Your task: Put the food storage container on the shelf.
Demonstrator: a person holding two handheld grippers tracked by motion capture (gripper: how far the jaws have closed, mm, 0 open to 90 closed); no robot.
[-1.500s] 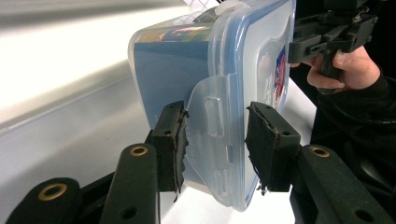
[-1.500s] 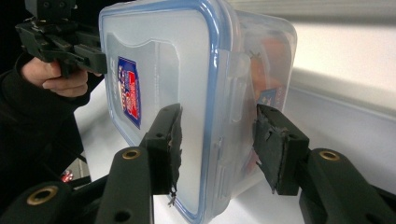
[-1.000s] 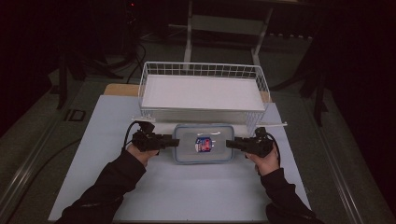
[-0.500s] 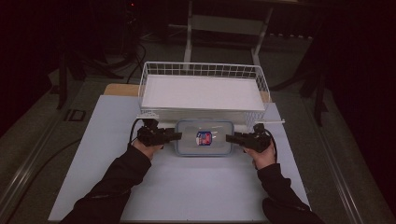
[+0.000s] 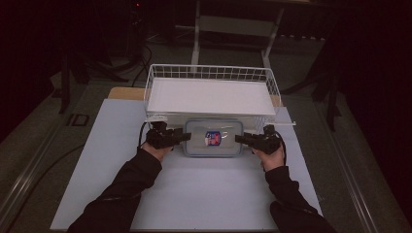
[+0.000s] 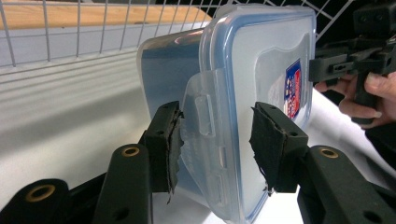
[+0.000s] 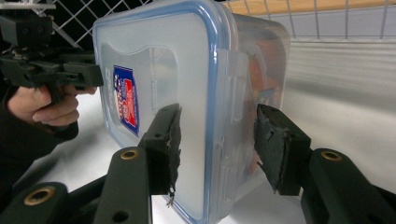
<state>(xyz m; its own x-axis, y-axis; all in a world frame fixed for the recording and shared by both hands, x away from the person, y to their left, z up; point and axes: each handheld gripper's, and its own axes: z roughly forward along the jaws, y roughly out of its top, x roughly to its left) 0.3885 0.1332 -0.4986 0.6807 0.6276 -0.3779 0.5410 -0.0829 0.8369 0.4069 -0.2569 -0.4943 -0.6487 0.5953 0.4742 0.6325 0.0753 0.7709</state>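
A clear plastic container (image 5: pixel 228 131) with a blue-rimmed lid and a red and blue label sits between my two grippers, just in front of the white wire basket (image 5: pixel 209 73). My left gripper (image 5: pixel 184 137) clamps its left end and my right gripper (image 5: pixel 240 139) its right end. In the left gripper view the pads (image 6: pixel 168 140) press on either side of the container's (image 6: pixel 261 70) latch end. In the right gripper view the pads (image 7: pixel 275 144) squeeze the other end of the container (image 7: pixel 163 60), lid on one side, base on the other.
The basket holds a flat white sheet (image 5: pixel 209 97) and stands at the far edge of the white table board (image 5: pixel 194 194). A strip of wooden tabletop (image 5: pixel 126 93) shows behind it. Dark floor, cables and stand legs surround the table.
Both grippers have carried the container away from the person, up to the basket's front wall.
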